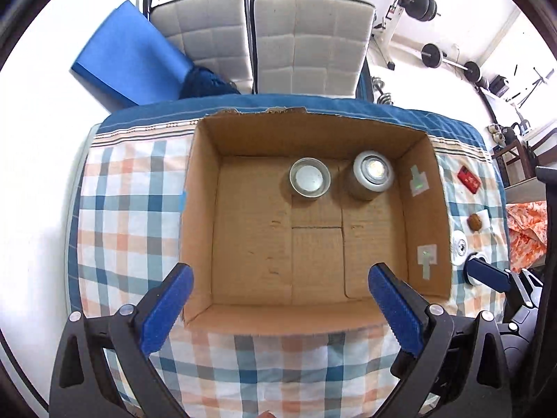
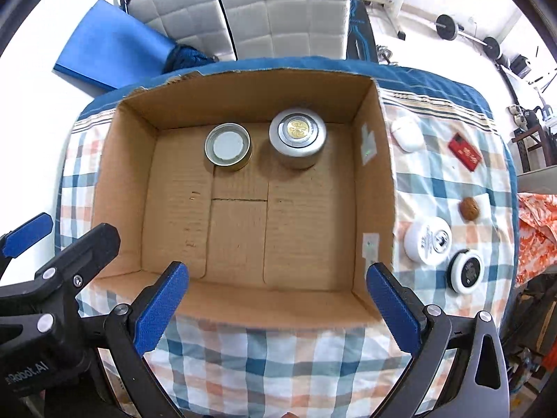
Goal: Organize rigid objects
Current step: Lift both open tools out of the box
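Note:
An open cardboard box (image 1: 195,209) (image 2: 376,181) sits on a plaid tablecloth. Inside at the back are a shallow metal lid (image 1: 309,177) (image 2: 228,149) and a silver round tin with a gold centre (image 1: 373,174) (image 2: 298,138). On the cloth right of the box lie a white earbud case (image 2: 406,133), a red card box (image 2: 465,152) (image 1: 469,179), a brown walnut (image 2: 469,209) (image 1: 475,222), a white jar (image 2: 428,241) and a black-and-white round tin (image 2: 467,271). My left gripper (image 1: 278,278) and right gripper (image 2: 276,278) are open and empty above the box's near edge.
Two grey padded chairs (image 1: 306,38) stand behind the table with a blue mat (image 1: 128,55) to the left. Weights and gym gear (image 1: 449,59) are at the back right. An orange patterned cloth (image 2: 536,230) lies off the table's right edge.

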Action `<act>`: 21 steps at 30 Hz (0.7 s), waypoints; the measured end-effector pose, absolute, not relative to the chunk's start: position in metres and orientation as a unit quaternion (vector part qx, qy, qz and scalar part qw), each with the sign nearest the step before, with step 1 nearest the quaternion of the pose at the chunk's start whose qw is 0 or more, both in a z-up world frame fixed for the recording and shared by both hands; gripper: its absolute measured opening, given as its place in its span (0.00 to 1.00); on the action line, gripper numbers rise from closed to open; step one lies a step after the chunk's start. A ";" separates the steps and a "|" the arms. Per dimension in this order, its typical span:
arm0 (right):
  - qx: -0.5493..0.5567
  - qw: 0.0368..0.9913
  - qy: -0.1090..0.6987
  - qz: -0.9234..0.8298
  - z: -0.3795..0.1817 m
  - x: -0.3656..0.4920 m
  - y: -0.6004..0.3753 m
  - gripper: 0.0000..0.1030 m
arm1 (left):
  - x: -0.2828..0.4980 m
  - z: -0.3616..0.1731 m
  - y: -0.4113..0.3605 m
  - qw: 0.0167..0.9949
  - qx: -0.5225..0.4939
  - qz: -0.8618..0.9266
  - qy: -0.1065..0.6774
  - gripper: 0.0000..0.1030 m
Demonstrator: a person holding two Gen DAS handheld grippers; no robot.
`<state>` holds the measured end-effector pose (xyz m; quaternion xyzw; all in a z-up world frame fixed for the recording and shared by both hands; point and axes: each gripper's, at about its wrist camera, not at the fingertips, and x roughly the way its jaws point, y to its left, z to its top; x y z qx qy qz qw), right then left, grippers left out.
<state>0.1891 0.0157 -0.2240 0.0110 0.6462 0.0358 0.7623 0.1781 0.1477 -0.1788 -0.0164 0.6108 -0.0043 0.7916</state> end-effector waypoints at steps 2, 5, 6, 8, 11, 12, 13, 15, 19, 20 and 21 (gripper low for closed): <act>0.013 0.767 0.641 0.039 -0.216 0.177 0.017 1.00 | 0.168 -0.171 0.147 0.795 -0.017 -0.003 0.606 1.00; 0.018 0.770 0.636 0.051 -0.207 0.167 0.014 1.00 | 0.156 -0.160 0.146 0.800 -0.016 -0.001 0.599 1.00; 0.019 0.771 0.634 0.055 -0.204 0.163 0.013 1.00 | 0.153 -0.157 0.145 0.801 -0.016 0.000 0.598 1.00; 0.024 0.773 0.631 0.063 -0.198 0.157 0.008 1.00 | 0.148 -0.150 0.140 0.804 -0.017 -0.003 0.594 1.00; 0.036 0.773 0.629 0.070 -0.188 0.147 -0.009 1.00 | 0.144 -0.138 0.126 0.811 -0.022 -0.008 0.585 1.00; 0.043 0.774 0.628 0.069 -0.184 0.144 -0.018 1.00 | 0.144 -0.136 0.119 0.811 -0.023 -0.010 0.584 1.00; 0.047 0.774 0.628 0.066 -0.182 0.142 -0.030 1.00 | 0.144 -0.134 0.111 0.812 -0.023 -0.016 0.583 1.00; 0.059 0.776 0.626 0.051 -0.177 0.137 -0.057 1.00 | 0.146 -0.132 0.087 0.813 -0.020 -0.032 0.582 1.00; 0.081 0.776 0.625 -0.011 -0.177 0.130 -0.134 1.00 | 0.157 -0.142 0.022 0.805 -0.001 -0.069 0.589 1.00; 0.084 0.775 0.626 -0.029 -0.182 0.130 -0.153 1.00 | 0.162 -0.147 0.003 0.804 0.007 -0.075 0.590 1.00; 0.087 0.772 0.628 -0.047 -0.188 0.130 -0.171 1.00 | 0.165 -0.153 -0.012 0.804 0.014 -0.079 0.589 1.00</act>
